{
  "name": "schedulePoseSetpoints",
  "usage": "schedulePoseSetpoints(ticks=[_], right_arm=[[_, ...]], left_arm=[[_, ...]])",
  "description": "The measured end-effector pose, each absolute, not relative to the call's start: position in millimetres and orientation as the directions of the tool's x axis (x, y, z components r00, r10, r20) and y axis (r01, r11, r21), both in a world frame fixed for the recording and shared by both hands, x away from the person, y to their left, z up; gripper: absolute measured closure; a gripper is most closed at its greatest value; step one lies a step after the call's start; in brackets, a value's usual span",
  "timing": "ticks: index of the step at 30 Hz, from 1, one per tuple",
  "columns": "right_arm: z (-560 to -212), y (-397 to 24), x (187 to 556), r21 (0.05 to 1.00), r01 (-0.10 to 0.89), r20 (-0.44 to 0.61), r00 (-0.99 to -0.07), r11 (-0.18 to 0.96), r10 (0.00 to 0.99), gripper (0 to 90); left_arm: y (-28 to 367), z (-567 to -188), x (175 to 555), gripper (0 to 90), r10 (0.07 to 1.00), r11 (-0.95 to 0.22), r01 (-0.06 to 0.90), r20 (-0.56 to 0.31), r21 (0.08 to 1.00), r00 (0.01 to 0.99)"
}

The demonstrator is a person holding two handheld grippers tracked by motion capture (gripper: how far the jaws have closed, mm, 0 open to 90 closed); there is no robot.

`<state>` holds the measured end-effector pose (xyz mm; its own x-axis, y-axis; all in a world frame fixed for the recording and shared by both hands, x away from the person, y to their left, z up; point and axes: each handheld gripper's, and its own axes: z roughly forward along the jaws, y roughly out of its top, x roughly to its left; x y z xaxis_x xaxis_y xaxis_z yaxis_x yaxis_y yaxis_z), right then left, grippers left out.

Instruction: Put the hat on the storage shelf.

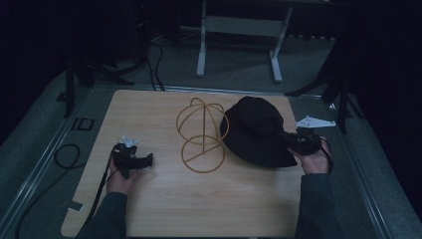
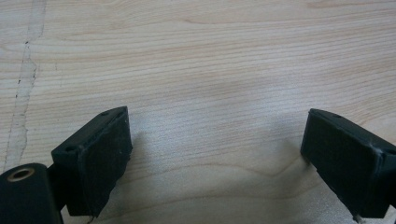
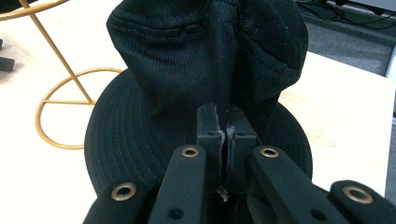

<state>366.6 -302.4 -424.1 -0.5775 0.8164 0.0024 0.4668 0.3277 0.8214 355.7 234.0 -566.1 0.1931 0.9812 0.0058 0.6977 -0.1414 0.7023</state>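
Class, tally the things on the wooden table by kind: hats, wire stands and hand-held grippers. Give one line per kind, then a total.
Hats: 1, black hat
Wire stands: 1, gold stand
Grippers: 2, left gripper open over bare wood, right gripper shut on the hat
Total: 4

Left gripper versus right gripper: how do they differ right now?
The left gripper has its jaws wide apart over bare table, holding nothing; the right gripper has its jaws shut, pinching a fold of the black hat. The left sits apart from the hat, the right against it. Both are black.
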Motion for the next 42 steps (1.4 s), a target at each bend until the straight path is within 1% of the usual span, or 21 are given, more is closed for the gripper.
schedulePoseSetpoints(ticks=[5, 14, 29, 42], right_arm=[[-420, -303, 368, 0.820, 0.463, -0.009, -0.577, 0.336, 0.817, 87.5], [-412, -308, 368, 0.842, 0.449, 0.017, -0.578, 0.300, 0.816, 87.5], [-394, -316, 370, 0.863, 0.427, 0.029, -0.575, 0.269, 0.818, 87.5], [-376, -322, 371, 0.871, 0.398, 0.004, -0.593, 0.288, 0.805, 87.5]], left_arm=[[234, -566, 356, 8.9, 0.981, -0.141, 0.698, 0.005, 0.702, 0.193], [234, -566, 356, 9.0, 0.982, -0.139, 0.697, 0.004, 0.703, 0.191], [234, -566, 356, 8.9, 0.981, -0.143, 0.698, 0.007, 0.701, 0.194], [234, -566, 356, 9.0, 0.981, -0.142, 0.699, 0.005, 0.701, 0.193]])
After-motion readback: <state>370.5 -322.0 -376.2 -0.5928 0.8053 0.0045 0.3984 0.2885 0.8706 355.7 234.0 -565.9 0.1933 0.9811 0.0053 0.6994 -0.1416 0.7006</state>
